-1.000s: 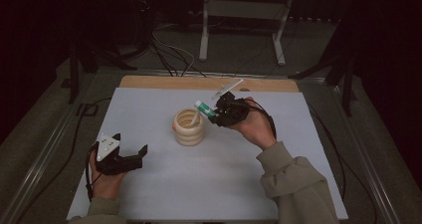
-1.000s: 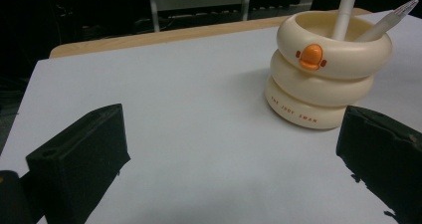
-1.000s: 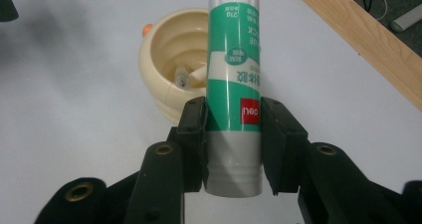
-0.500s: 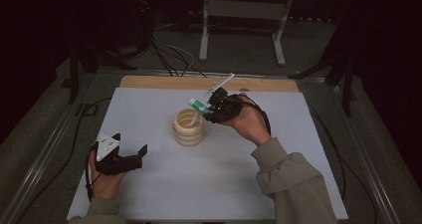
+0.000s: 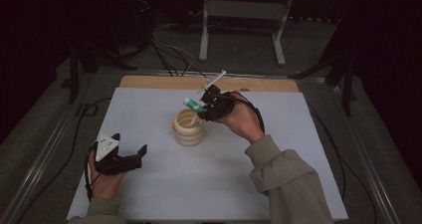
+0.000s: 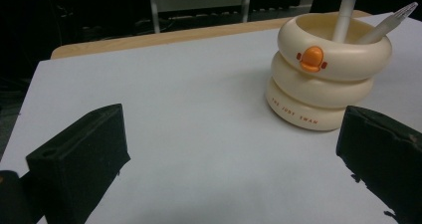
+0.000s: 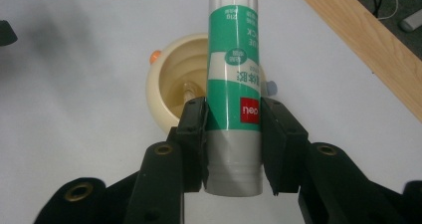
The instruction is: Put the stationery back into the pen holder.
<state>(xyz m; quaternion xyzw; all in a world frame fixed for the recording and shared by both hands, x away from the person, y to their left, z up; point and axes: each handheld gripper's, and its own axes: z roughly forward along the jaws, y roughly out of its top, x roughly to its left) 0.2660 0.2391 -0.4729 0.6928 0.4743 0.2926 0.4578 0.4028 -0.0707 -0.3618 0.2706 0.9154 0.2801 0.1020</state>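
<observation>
Near left, our left gripper (image 5: 130,157) rests on the white table (image 5: 298,134), jaws apart around nothing. Mid-table, our right gripper (image 7: 233,134) is clamped on a green glue stick (image 7: 234,89), its long axis pointing left toward the cream ringed holder (image 6: 326,82), directly beneath its tip. Inside the holder stand a pen (image 6: 344,16) and another slim white tool (image 6: 390,21).

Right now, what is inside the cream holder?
Inside the cream holder stand a white pen and a second pen, both leaning on its rim. The right gripper holds a glue stick over the opening, which covers part of the bottom.
</observation>
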